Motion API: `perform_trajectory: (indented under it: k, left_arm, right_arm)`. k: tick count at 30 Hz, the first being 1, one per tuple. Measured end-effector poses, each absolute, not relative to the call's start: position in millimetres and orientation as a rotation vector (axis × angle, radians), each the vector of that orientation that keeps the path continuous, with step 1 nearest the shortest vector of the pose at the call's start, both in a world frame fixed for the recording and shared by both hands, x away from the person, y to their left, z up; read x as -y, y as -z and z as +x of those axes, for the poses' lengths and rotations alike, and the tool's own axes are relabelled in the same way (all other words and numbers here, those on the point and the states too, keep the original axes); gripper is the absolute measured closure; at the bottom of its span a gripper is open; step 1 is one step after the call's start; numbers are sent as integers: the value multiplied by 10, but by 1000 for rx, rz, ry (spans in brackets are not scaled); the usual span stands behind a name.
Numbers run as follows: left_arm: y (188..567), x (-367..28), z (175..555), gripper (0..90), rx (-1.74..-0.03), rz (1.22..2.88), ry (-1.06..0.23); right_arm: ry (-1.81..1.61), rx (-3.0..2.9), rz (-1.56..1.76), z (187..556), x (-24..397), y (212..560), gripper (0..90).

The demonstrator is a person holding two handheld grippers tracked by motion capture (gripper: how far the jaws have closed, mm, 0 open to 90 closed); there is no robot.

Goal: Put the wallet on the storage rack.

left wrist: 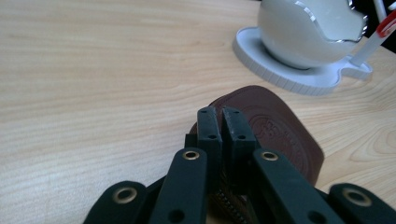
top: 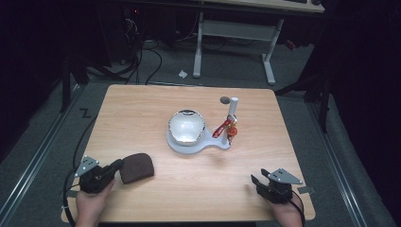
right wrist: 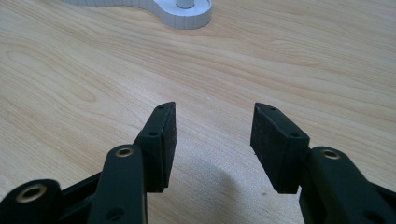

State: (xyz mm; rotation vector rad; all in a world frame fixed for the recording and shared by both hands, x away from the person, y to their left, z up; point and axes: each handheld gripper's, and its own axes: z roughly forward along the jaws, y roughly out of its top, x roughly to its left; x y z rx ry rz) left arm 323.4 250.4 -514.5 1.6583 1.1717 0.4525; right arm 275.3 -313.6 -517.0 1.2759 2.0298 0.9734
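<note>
— At the near left of the table (top: 142, 101), what do you have?
— From above, my left gripper (top: 115, 166) pinches the brown pouch (top: 137, 167); the right gripper (top: 257, 177) sits near right, well apart.
— Left gripper view?
— Jaws clamped on the pouch's edge (left wrist: 275, 130); the white bowl (left wrist: 308, 32) on its stand (left wrist: 285, 77) is farther off.
— Right gripper view?
— Jaws spread over bare wood.

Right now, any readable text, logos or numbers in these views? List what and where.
No legible text.
Brown leather pouch: embossed round emblem with faint lettering beside it, too blurred to read.
White egg-shaped stand: no markings.
Red tag on the post: too small to read.
</note>
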Motion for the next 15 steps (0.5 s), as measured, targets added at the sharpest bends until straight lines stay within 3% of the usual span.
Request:
perform_trajectory:
  k: [15]
  left_arm:
    - [5016, -2444, 3122, 876, -1088, 1638, -495]
  right_arm:
    - [-980, -2027, 1293, 2762, 3153, 5186, 511]
